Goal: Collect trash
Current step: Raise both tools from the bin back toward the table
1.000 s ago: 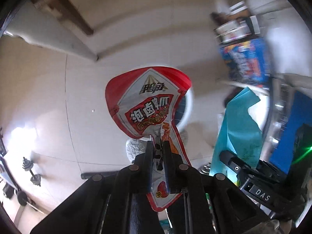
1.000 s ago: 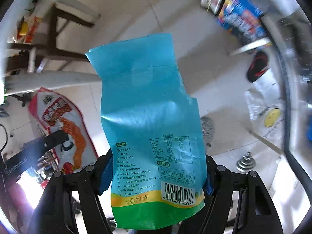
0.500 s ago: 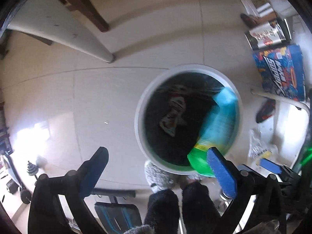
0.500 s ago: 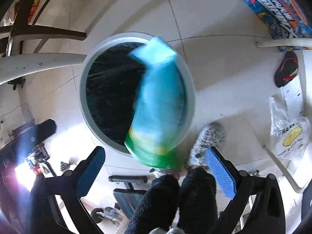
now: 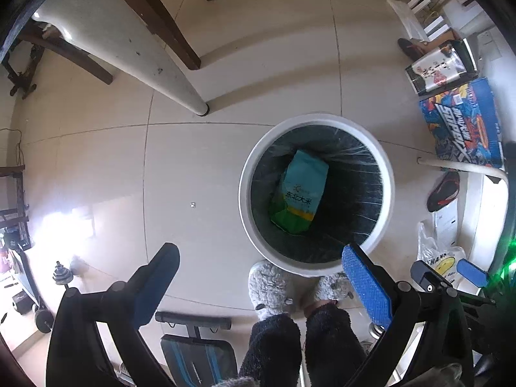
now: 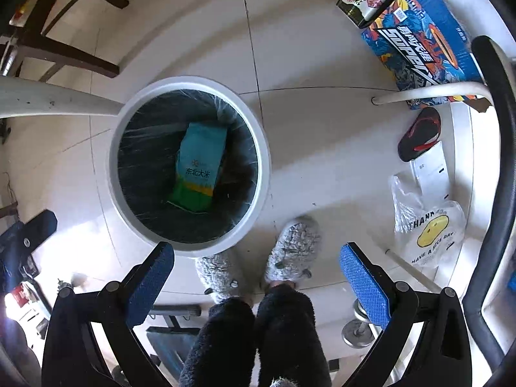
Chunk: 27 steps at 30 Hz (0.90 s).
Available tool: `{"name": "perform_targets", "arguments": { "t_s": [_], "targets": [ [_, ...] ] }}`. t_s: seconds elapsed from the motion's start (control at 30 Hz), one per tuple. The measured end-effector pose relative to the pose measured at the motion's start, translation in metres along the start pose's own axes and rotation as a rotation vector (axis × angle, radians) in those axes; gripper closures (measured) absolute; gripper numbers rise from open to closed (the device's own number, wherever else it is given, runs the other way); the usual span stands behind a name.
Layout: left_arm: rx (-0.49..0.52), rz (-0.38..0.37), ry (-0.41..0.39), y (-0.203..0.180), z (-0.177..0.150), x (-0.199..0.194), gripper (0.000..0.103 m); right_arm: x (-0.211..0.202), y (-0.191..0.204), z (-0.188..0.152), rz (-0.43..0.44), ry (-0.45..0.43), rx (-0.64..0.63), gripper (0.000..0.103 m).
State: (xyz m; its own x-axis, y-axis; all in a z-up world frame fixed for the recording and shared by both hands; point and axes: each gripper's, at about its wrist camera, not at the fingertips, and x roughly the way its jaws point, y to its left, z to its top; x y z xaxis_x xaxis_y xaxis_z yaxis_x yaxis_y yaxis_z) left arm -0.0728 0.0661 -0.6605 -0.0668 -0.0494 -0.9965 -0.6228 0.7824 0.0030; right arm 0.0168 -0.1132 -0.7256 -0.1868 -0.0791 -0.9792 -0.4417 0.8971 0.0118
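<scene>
A round white trash bin (image 5: 245,174) with a black liner stands on the tiled floor. It also shows in the right wrist view (image 6: 113,148). A teal and green bag (image 5: 299,197) lies inside it, also seen in the right wrist view (image 6: 198,171). The red snack wrapper is hidden. My left gripper (image 5: 262,282) is open and empty above the bin's near rim. My right gripper (image 6: 258,277) is open and empty, to the right of the bin, above the person's slippers.
The person's grey slippers (image 6: 292,253) stand right by the bin. A white table leg (image 5: 154,64) and dark chair legs (image 5: 167,25) stand behind it. A blue box (image 6: 419,38), a black sandal (image 6: 419,133) and a plastic bag (image 6: 425,225) lie right.
Both grippers opened and let go of the red wrapper and the teal bag. Both fell into the bin, and the teal bag now rests inside it.
</scene>
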Motion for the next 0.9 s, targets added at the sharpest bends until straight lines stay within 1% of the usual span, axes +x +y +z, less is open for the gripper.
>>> {"name": "perform_targets", "arguments": {
  "t_s": [0.13,0.4,0.6,0.9],
  "targets": [
    [-0.01,-0.004,-0.008,-0.001,-0.003,-0.017,0.0,-0.023,0.0,-0.006,0.002,-0.032,-0.001,0.0],
    [-0.017,-0.014,-0.006,0.001,-0.024,-0.072,0.0,-0.097,-0.002,-0.033,0.004,-0.081,-0.014,0.0],
    [0.002,-0.026,-0.015,0.0,-0.044,-0.13,0.0,-0.161,-0.004,-0.055,0.019,-0.106,-0.017,0.0],
    [0.034,-0.052,-0.029,0.005,-0.076,-0.222,0.0,-0.275,0.003,-0.095,0.038,-0.135,-0.045,0.0]
  ]
}}
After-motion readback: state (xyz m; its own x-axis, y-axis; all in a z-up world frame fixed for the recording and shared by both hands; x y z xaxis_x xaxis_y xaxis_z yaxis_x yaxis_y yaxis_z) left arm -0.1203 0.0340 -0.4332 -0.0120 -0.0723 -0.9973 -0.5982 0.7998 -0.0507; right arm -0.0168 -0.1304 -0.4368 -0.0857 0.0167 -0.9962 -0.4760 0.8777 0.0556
